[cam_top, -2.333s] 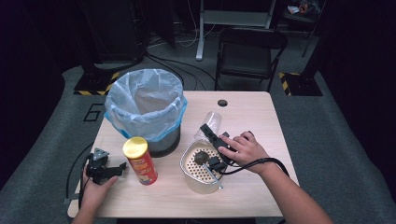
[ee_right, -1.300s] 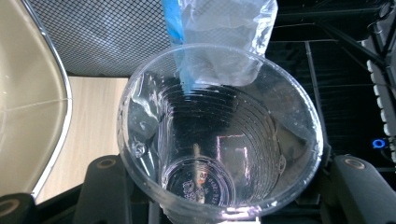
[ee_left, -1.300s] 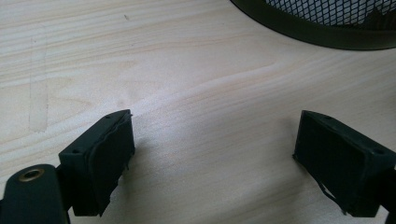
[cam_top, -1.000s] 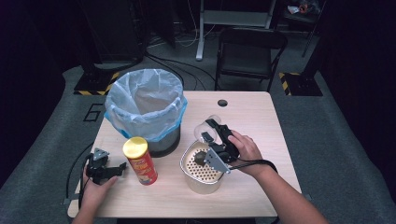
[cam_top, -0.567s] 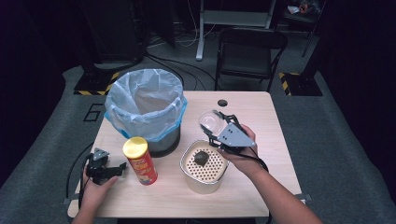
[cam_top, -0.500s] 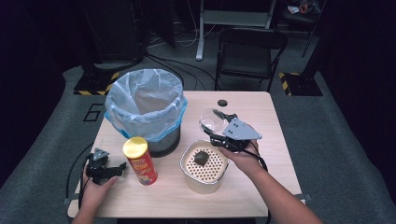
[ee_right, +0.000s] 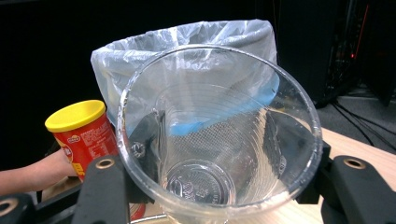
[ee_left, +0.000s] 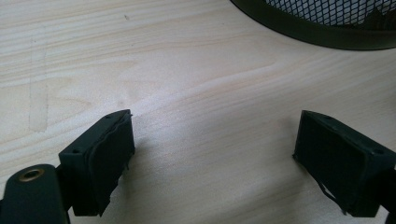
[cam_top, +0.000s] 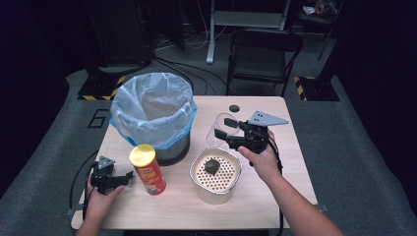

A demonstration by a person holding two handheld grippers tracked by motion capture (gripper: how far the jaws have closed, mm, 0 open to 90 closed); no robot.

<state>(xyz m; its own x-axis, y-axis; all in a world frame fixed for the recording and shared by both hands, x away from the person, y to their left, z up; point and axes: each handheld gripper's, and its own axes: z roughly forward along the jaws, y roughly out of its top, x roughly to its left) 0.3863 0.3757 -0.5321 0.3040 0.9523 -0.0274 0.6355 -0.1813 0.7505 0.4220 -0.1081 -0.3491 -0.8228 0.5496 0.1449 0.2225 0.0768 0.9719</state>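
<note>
My right gripper (cam_top: 223, 132) is shut on a clear plastic cup (cam_top: 219, 125), held above the table just behind a white perforated container (cam_top: 216, 194). In the right gripper view the cup (ee_right: 219, 135) is empty, its mouth faces the camera, and the fingers (ee_right: 105, 186) press on its sides. A dark lump (cam_top: 212, 166) lies in the container. My left gripper (cam_top: 125, 176) rests open on the wooden table (ee_left: 187, 70) at the front left, with nothing between its pads (ee_left: 107, 158).
A red can with a yellow lid (cam_top: 147, 169) stands between the left gripper and the container. Behind it is a mesh bin lined with a pale bag (cam_top: 152, 113). A small dark disc (cam_top: 234, 108) lies near the table's back edge, before a chair (cam_top: 263, 49).
The right gripper has risen with the cup from the white container's rim toward the back right. The dark lump now shows in the container. The left gripper has stayed put.
</note>
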